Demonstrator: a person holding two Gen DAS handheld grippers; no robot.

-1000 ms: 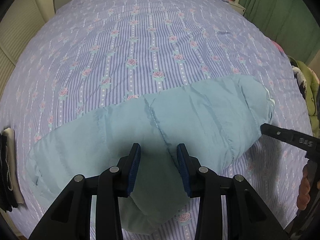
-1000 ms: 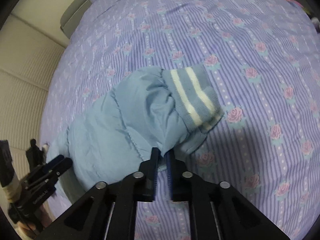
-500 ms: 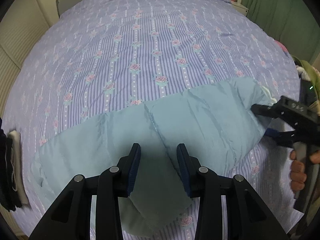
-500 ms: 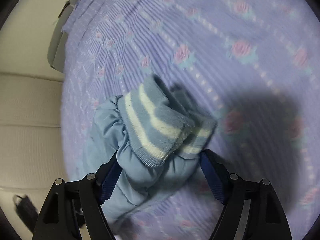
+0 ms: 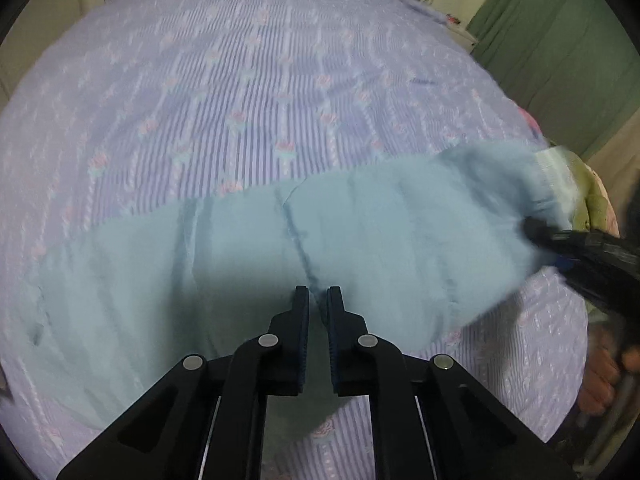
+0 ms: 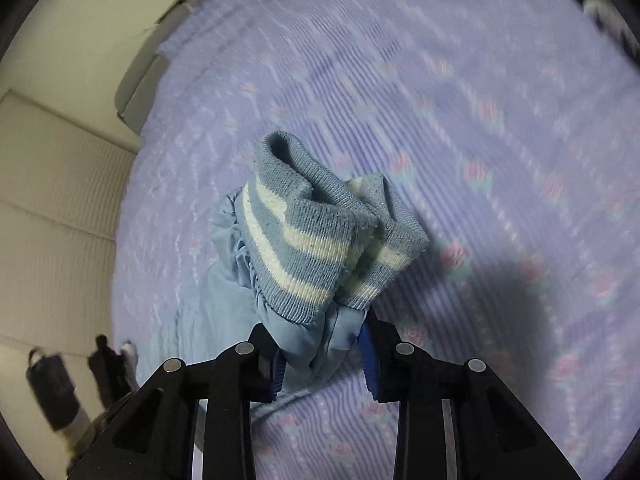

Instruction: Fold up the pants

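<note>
Light blue padded pants (image 5: 248, 264) lie across the purple flowered bedspread (image 5: 240, 92). My left gripper (image 5: 318, 300) is shut on a fold near the middle of the pants. My right gripper (image 6: 320, 356) is shut on the leg ends just below the striped blue-and-white cuffs (image 6: 320, 240), which stand lifted off the bed. In the left wrist view the right gripper (image 5: 568, 244) shows at the right edge, holding the cuffed end (image 5: 554, 172) raised.
A cream padded wall (image 6: 52, 220) and a grey headboard (image 6: 140, 92) border the bed. Green curtains (image 5: 560, 40) hang at the far right. Green and pink clothes (image 5: 596, 200) lie at the bed's right edge. Dark items (image 6: 60, 392) lie at the left.
My left gripper has closed on the pants' middle. My right gripper opened, took in the leg ends and closed on them, and lifted the cuffs.
</note>
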